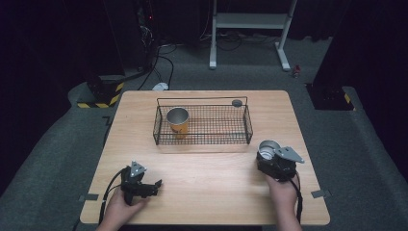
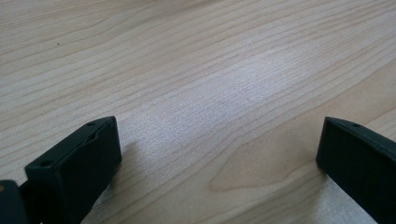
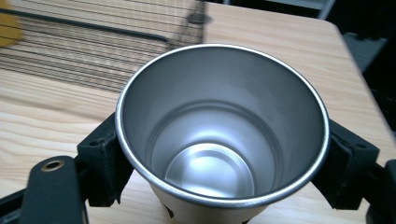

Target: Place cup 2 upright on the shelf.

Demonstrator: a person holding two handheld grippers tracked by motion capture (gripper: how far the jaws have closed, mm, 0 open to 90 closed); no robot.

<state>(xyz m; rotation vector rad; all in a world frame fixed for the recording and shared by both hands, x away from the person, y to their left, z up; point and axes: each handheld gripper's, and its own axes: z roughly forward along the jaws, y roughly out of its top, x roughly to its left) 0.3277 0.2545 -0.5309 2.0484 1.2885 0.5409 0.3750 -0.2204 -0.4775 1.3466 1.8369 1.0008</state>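
The steel cup (image 3: 219,126) sits upright btwn the jaws of the right gripper (image 1: 275,161), one black pad against each side of its wall just below the rim, so that claw is closed on the cup; its mouth faces up, empty, long axis vertical. It stands at the right part of the table (image 1: 207,187), directly in front of the right hand (image 1: 284,185), w/ its base hidden, so I can't tell if it rests on the wood or hangs just above it. The relation that matters: the wire basket (image 1: 202,126) lies ahead of this claw and off to its left, near but not touching, w/ an open top, so judging by the layout the cup likely goes up, over the near rail and down inside. Right hand is the nearer one by far. Inside the basket, at its left end, stands a second cup (image 1: 178,120), steel rim w/ an orange body, upright; free mesh floor lies to the right of it. A small dark round knob (image 1: 236,102) sits at the basket's far right corner. The left gripper (image 1: 144,185) rests low at the near-left of the table, well apart from everything, jaws spread wide w/ only bare wood btwn them. Count: 2 cups, 1 basket, 2 grippers, 1 knob.
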